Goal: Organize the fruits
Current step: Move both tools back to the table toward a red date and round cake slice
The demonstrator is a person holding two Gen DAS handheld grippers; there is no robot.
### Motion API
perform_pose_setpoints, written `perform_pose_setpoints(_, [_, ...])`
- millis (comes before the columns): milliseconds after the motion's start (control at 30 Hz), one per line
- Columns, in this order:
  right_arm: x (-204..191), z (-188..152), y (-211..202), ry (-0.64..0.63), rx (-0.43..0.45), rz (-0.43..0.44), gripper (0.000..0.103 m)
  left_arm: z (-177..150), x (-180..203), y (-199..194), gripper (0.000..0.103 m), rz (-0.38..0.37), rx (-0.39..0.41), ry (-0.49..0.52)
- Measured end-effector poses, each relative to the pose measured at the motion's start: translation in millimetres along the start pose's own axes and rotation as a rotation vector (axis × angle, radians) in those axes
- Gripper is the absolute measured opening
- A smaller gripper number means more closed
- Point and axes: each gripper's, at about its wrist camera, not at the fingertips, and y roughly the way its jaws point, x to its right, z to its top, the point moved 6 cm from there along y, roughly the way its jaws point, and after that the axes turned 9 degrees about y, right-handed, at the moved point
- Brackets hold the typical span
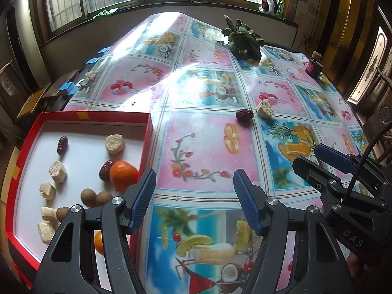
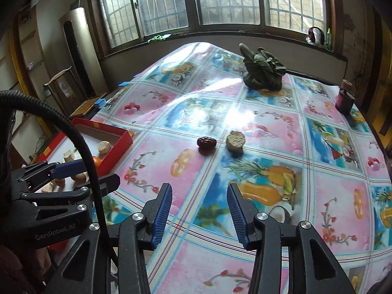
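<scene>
Two pieces are left out on the tabletop: a dark red date and, just beside it on its right, a pale round chunk, possibly a slice of dried fruit. The rest of the fruit, an orange among it, is already gathered in the red box at the left edge of the tabletop. The right hand-held gripper is held above the cloth with its jaws spread and nothing between them, and both loose pieces lie straight ahead of it, the date slightly left of its centre line and the chunk slightly right. The left hand-held gripper is likewise spread and empty, placed near the corner of the box, and from its view the date and chunk are seen farther off, ahead and to the right. The right one is therefore judged to be the nearer and better aligned of the two. The date's long axis is laid roughly crosswise to the right jaws, so a straight forward reach would probably close across its length; a slight turn of the wrist may be wanted for a grip across its narrow side. Because the two pieces sit close together, the neighbouring chunk could be nudged as one jaw is passed between them.
</scene>
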Motion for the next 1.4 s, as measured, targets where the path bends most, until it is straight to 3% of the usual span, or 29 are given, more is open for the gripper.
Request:
perform_pose_setpoints(467, [47,-1,1,0.071,-0.005,-0.037,0.049,13,24,30,0.066,0.012,-0.045,0.028])
perform_pose_setpoints(967, [63,18,16,0.037,-0.019,-0.056,0.049,29,33,58,0.066,0.011,-0.084,0.035])
perform_pose_setpoints(1400, [78,30,42,0.027,-0.064,-0.057,0.049,62,42,91,0.066,-0.055,-0.108,-0.002])
